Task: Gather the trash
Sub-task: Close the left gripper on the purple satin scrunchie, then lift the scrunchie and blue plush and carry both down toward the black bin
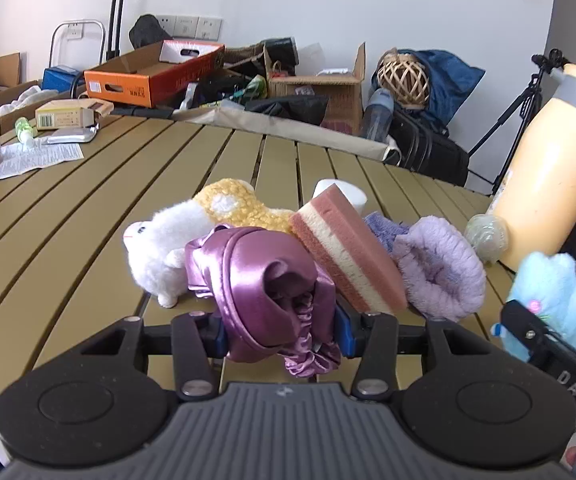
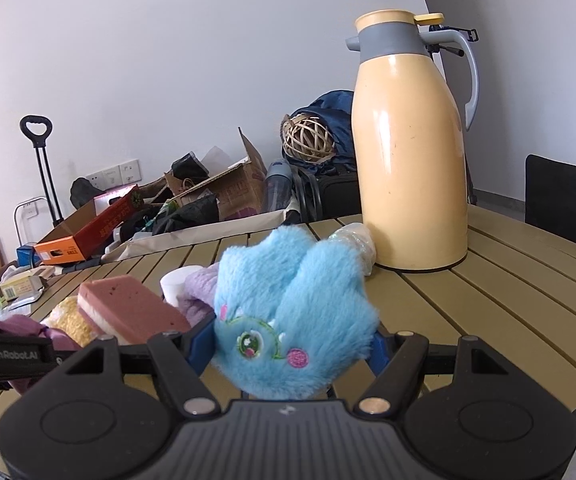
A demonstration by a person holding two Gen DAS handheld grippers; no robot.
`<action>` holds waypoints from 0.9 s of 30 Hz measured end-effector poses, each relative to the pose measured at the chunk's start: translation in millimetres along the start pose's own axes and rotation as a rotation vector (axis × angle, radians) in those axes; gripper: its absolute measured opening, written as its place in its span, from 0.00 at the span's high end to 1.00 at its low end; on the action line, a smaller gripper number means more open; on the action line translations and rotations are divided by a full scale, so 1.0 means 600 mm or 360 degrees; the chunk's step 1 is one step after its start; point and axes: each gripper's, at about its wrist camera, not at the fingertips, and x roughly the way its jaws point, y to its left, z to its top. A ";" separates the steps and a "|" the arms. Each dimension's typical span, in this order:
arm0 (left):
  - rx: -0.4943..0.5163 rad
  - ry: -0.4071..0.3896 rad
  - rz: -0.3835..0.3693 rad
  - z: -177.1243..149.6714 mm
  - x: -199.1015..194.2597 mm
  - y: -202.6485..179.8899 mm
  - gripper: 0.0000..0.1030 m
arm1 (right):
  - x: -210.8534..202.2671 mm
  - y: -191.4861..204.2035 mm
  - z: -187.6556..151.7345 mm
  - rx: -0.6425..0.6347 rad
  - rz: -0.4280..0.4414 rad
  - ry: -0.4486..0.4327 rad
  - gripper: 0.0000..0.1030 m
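Satin purple bonnet clenched in left gripper, blue plush gripped by right gripper, prob both lifted off table w/ trash bound for collection

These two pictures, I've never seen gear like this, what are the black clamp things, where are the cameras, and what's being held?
Each black clamp is a hand-held gripper a person carries, with a wide-angle camera looking along its two fingers. The left gripper is shut on a shiny purple satin cloth. The right gripper is shut on a fluffy blue plush toy. On the slatted olive table lie a white plush animal, a pink-and-cream sponge, a lilac fuzzy fabric piece and a tall yellow thermos jug.
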 end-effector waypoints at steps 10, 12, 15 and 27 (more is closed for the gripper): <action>0.0002 -0.0079 -0.0022 -0.019 -0.063 -0.001 0.53 | -0.048 0.014 -0.008 -0.0037 0.0066 -0.0036 0.31; -0.0004 -0.0087 -0.0027 -0.025 -0.076 0.000 0.53 | -0.060 0.017 -0.008 -0.0045 0.0069 -0.0048 0.31; -0.0013 -0.0093 -0.0034 -0.036 -0.094 0.002 0.53 | -0.080 0.020 -0.011 -0.0071 0.0068 -0.0071 0.31; 0.0056 -0.0124 -0.0006 -0.094 -0.166 0.007 0.53 | -0.163 0.020 -0.049 -0.0097 0.0123 -0.0066 0.31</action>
